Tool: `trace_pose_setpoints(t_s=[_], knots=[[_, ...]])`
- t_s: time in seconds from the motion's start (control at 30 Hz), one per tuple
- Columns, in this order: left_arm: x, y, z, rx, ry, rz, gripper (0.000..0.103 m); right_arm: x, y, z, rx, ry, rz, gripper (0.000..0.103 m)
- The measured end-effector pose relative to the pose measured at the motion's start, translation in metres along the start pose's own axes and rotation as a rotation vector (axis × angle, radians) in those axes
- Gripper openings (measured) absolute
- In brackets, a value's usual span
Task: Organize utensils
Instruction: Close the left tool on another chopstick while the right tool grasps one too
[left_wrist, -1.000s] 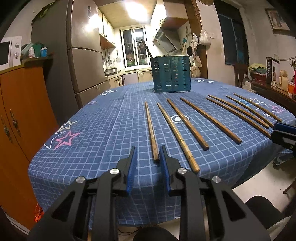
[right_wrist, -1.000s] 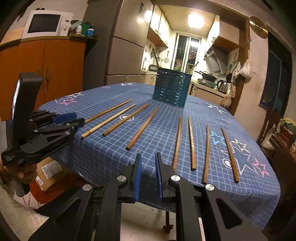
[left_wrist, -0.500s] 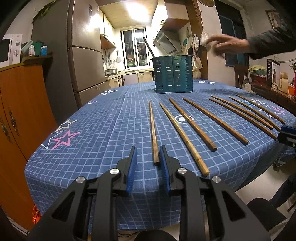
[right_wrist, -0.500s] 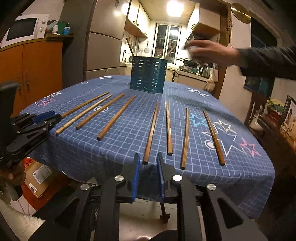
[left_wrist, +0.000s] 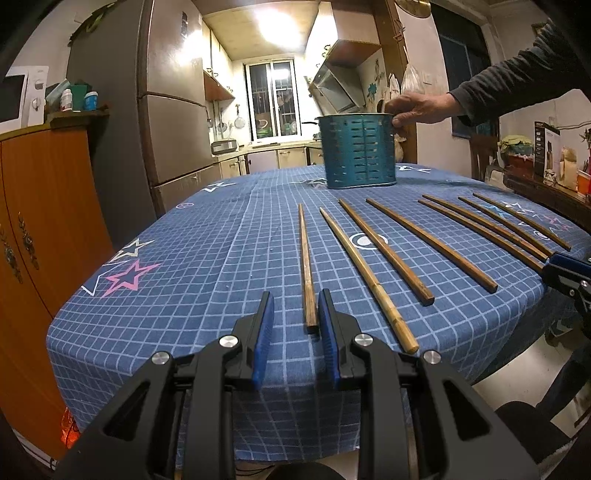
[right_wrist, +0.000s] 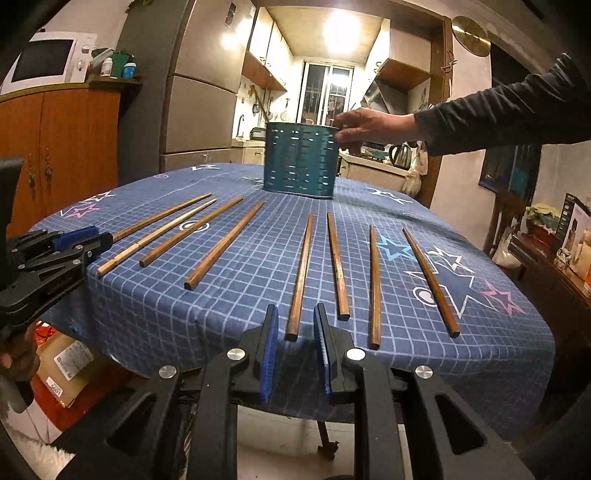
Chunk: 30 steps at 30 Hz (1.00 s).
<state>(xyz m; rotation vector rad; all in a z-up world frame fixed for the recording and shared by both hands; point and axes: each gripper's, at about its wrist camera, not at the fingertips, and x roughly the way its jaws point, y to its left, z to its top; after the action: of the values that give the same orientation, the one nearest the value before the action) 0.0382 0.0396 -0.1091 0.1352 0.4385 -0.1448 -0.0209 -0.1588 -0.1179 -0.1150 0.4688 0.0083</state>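
Lying in a fan on the blue checked tabletop, eight wooden chopsticks point toward a teal slotted holder at the far side. A bare hand in a dark sleeve grips the holder's rim. Left tongs hover at the near edge, spread slightly, nothing pinched; the leftmost chopstick's near end sits between the tips. Right tongs likewise slightly spread and empty, lined up with the fifth chopstick.
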Motion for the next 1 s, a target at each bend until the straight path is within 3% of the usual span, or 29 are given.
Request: trace_pose_setpoints(t_s=[0.47,0.7,1.0], knots=[[-0.002,-0.002,-0.007,-0.011,-0.024,-0.009,0.017,0.007,-0.008,0.000,0.081,-0.009,0.036,0.017],[-0.004,-0.012,-0.009,0.022,-0.037,0.000,0.005,0.007,-0.007,-0.001,0.084,-0.011,0.054,0.009],[-0.003,-0.010,-0.005,-0.002,-0.022,-0.013,0.005,0.006,-0.012,0.000,0.108,-0.005,0.072,0.008]])
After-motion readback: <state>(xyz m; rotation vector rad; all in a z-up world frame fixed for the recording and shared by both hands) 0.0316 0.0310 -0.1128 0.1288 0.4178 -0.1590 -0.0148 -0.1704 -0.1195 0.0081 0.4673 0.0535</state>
